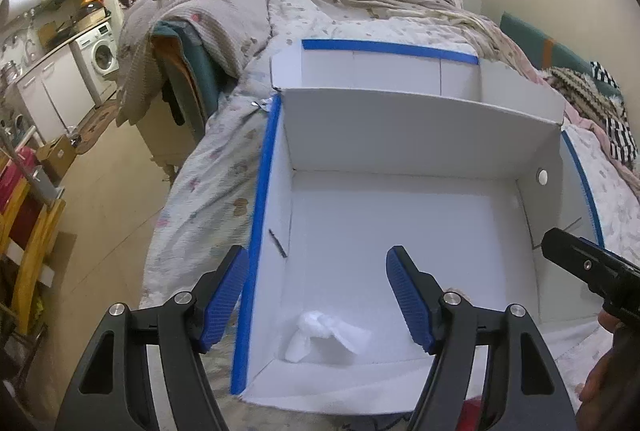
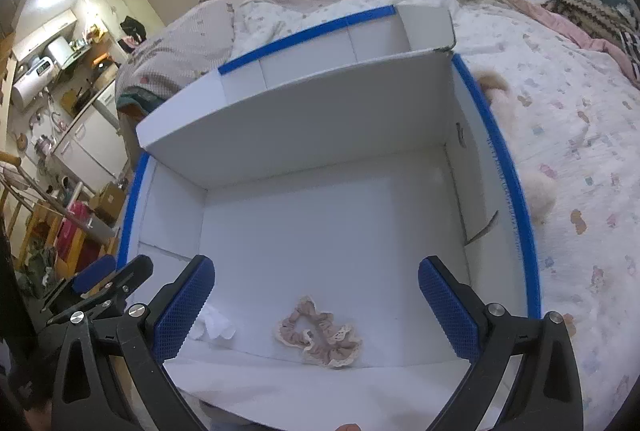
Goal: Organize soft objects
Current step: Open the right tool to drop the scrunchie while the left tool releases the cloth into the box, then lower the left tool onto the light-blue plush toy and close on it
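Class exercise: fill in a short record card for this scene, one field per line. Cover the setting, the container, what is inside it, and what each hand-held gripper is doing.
Setting: bed with a floral cover
Container: white box, blue-taped rim
Contents: pink scrunchie; white scrunchie
Left hand-held gripper: open, holding nothing
Right hand-held gripper: open wide, holding nothing
Outside box: pale plush toy on the bed, to the right in the right wrist view

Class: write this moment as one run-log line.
left gripper open, empty | right gripper open, empty | white cloth, pink scrunchie lie in box
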Demonstrator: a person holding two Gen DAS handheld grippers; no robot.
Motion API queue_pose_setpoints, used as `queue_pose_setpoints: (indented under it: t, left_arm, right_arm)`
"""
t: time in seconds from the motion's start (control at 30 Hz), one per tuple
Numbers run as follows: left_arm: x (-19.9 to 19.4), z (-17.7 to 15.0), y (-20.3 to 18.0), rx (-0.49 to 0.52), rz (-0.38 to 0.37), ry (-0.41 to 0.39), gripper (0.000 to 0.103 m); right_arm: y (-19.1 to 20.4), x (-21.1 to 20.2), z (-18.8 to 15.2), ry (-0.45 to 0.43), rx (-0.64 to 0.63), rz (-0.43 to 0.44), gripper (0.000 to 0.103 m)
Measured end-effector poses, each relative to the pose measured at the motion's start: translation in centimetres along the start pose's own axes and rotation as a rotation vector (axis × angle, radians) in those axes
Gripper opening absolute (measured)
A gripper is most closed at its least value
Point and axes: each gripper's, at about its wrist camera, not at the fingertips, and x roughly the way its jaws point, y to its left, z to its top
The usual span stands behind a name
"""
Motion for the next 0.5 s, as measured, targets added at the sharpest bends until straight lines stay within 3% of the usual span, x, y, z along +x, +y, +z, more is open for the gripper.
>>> queue_pose_setpoints:
  t: [0.5]
  left_arm:
    - [-4.4,-2.7,2.4,-0.022,0.002,-0.016,0.069]
  right_arm:
    - [0.6,-4.9,-2.6,-0.059,-0.014,-0.013,0.103]
